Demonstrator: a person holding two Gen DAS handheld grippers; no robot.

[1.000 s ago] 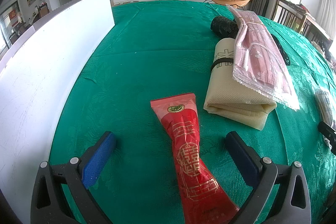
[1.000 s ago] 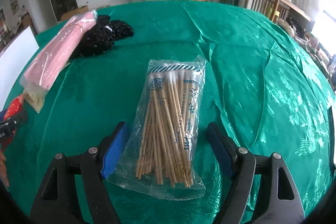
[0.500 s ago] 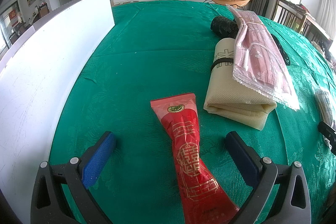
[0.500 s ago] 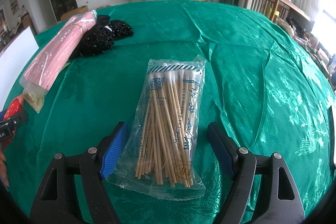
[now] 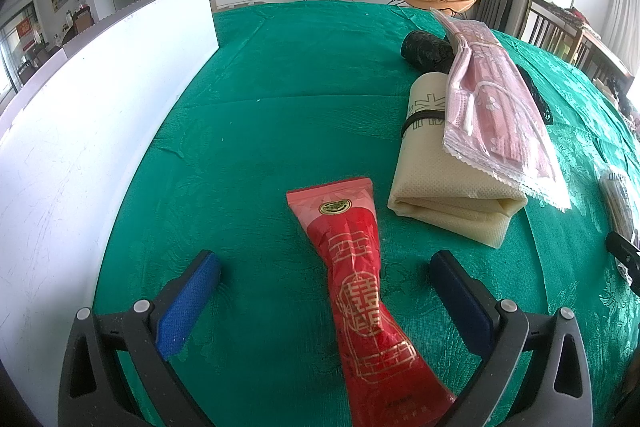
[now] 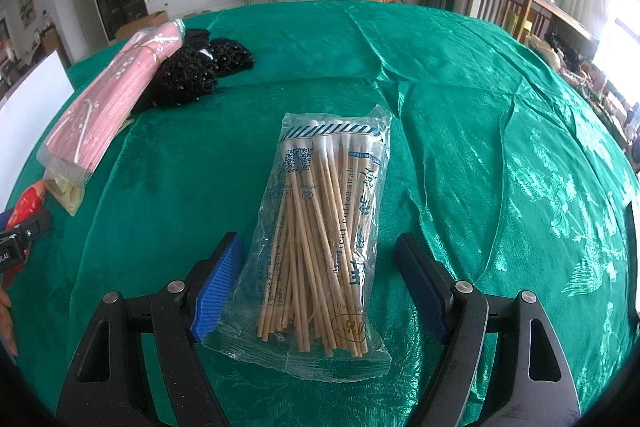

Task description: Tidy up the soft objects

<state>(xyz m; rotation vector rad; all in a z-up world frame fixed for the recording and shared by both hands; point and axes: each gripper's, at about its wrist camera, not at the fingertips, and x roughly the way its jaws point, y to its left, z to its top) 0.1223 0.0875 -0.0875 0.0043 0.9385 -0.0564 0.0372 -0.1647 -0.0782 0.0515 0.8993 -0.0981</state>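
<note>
The left gripper (image 5: pixel 324 291) is hanging wide apart over the green cloth (image 5: pixel 280 99), its blue pads (image 5: pixel 188 303) standing clear on both sides of a red packet (image 5: pixel 362 291) that is lying lengthwise between them, untouched by either finger. The packet's flat sealed end is pointing away from the camera and its near end is running under the gripper's frame. Just to the right a folded cream cloth (image 5: pixel 444 203) is resting on the table, and a pink mask pack (image 5: pixel 492 107) is lying across its top, overhanging the far and right edges. A black roll (image 5: pixel 426 51) is sitting beyond the cream cloth, touching the mask pack's far end. A white board (image 5: pixel 92 99) is standing along the left edge of the table. The right gripper (image 6: pixel 320 279) is likewise spread open, its jaws sitting either side of a clear swab bag (image 6: pixel 324 239) that is lying flat on the cloth; the left pad (image 6: pixel 218 287) is just beside the bag's edge, perhaps brushing the plastic, while the right pad is standing apart from it. The swabs' white tips are pointing away from the camera. Far to the left in this view, a black net bundle (image 6: pixel 192 75) is lying beside the mask pack.
</note>
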